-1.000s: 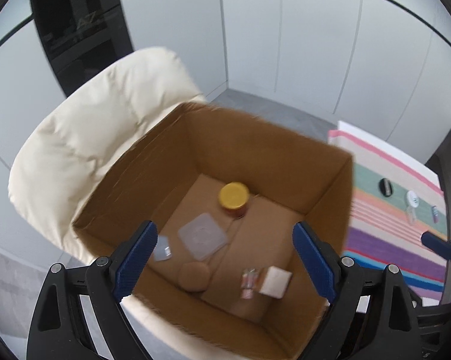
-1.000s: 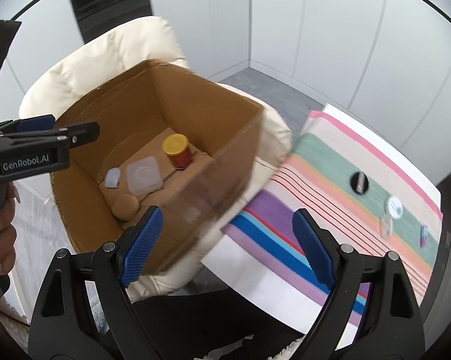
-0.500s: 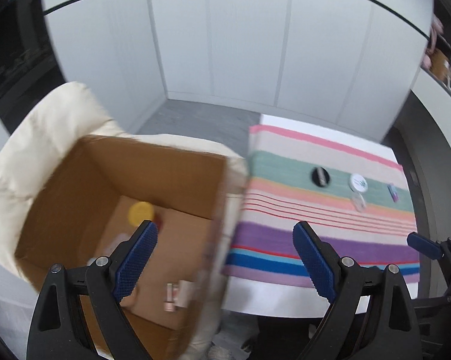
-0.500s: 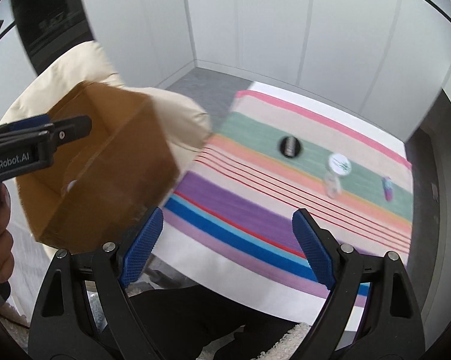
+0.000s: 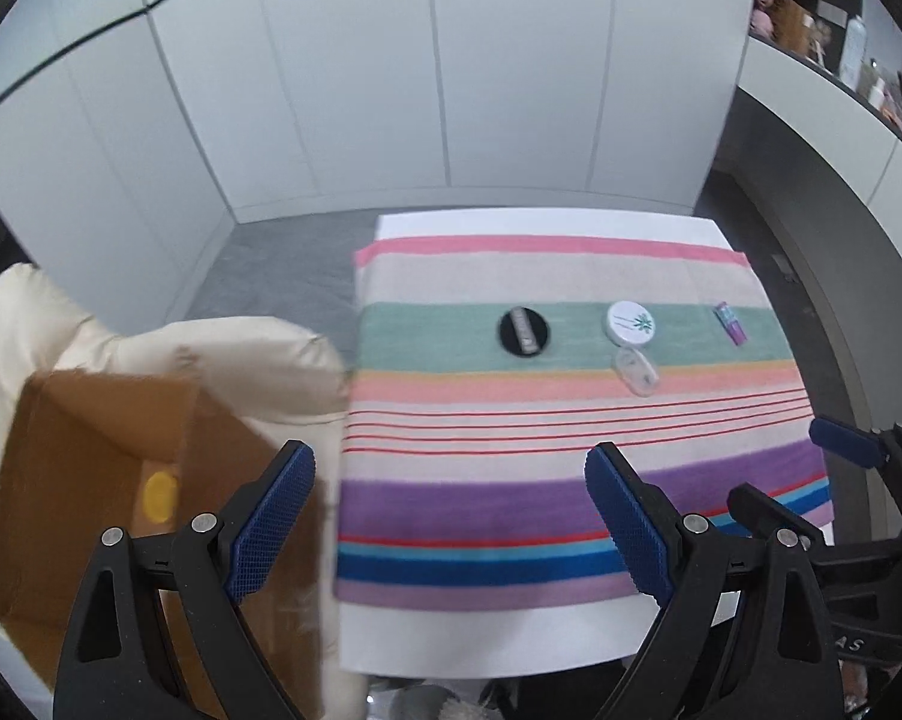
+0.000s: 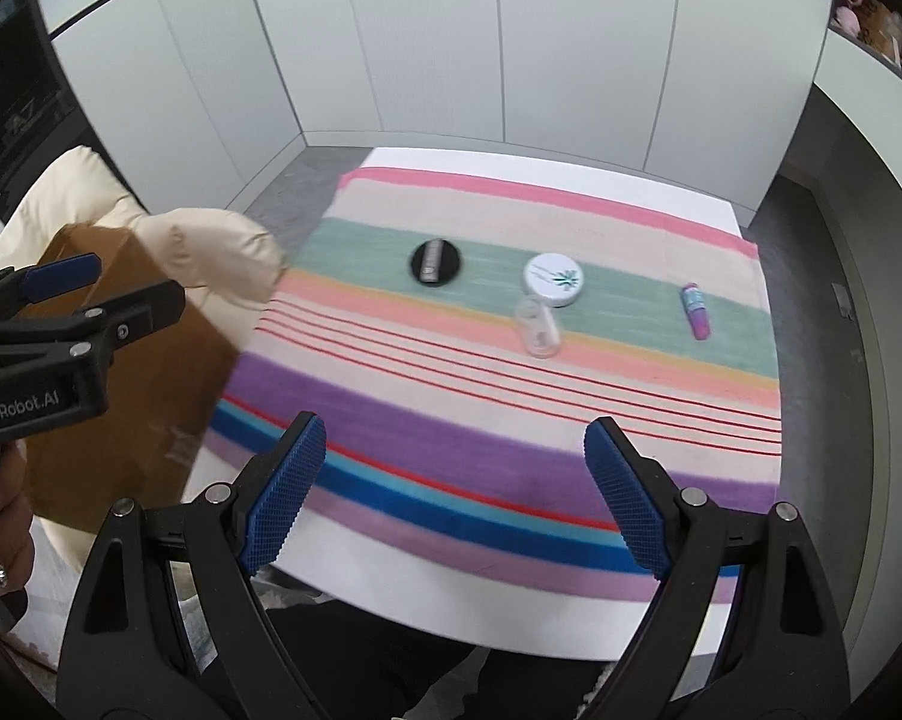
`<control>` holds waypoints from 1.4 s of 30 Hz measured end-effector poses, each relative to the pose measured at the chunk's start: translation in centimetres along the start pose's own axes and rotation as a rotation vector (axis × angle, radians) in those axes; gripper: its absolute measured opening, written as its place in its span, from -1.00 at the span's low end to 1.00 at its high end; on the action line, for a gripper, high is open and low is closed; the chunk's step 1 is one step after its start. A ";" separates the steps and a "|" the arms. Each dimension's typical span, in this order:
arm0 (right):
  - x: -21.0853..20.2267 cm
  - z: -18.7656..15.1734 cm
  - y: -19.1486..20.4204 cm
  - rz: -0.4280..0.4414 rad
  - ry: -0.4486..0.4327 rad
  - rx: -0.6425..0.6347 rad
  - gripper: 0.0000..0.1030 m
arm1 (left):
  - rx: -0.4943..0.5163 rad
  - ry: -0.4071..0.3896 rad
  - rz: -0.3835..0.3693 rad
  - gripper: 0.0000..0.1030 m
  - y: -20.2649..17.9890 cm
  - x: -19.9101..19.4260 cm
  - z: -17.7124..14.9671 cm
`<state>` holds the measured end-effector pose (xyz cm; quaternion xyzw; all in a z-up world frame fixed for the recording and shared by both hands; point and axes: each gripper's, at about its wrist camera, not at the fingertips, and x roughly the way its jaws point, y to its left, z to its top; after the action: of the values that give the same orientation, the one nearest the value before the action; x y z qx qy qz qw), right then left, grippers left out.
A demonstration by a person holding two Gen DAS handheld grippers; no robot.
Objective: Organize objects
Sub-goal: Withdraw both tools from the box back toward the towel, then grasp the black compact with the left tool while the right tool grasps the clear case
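Both your tongs are spread wide with nothing between the blue pads: the left tongs (image 5: pixel 451 525) and the right tongs (image 6: pixel 454 492) hang above the near edge of the striped cloth (image 6: pixel 451 438) on the white bench (image 6: pixel 511 606). Taking the white round tin (image 6: pixel 553 280) as your landmark: the black disc (image 6: pixel 435 263) lies to its left on the same green stripe, the clear little case (image 6: pixel 537 326) sits just in front of it (touching or not, you cannot tell), and the purple tube (image 6: pixel 695 311) lies well off to its right. Far left of the tin, the cardboard box (image 5: pixel 91 480) rests on a cream cushioned chair (image 5: pixel 211 354).
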<state>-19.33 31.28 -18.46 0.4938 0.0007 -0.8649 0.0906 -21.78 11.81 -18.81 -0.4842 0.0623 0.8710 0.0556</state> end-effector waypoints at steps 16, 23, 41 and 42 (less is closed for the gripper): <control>15.6 2.8 -6.8 0.019 0.025 0.024 0.75 | -0.022 0.120 0.059 0.80 -4.1 18.7 3.0; 19.7 2.9 -6.4 0.002 0.046 -0.010 0.34 | 0.045 0.086 0.080 0.81 -6.1 23.3 4.5; 17.6 2.2 -4.7 -0.031 0.033 -0.038 -0.21 | 0.033 0.070 0.014 -0.18 -6.1 22.8 5.2; 17.4 2.2 -5.2 -0.031 0.033 -0.030 -0.21 | 0.029 0.071 0.014 -0.18 -5.9 22.6 5.3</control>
<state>-30.65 33.44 -32.62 0.5063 0.0229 -0.8579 0.0848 -37.11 19.34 -35.59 -0.5134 0.0803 0.8526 0.0543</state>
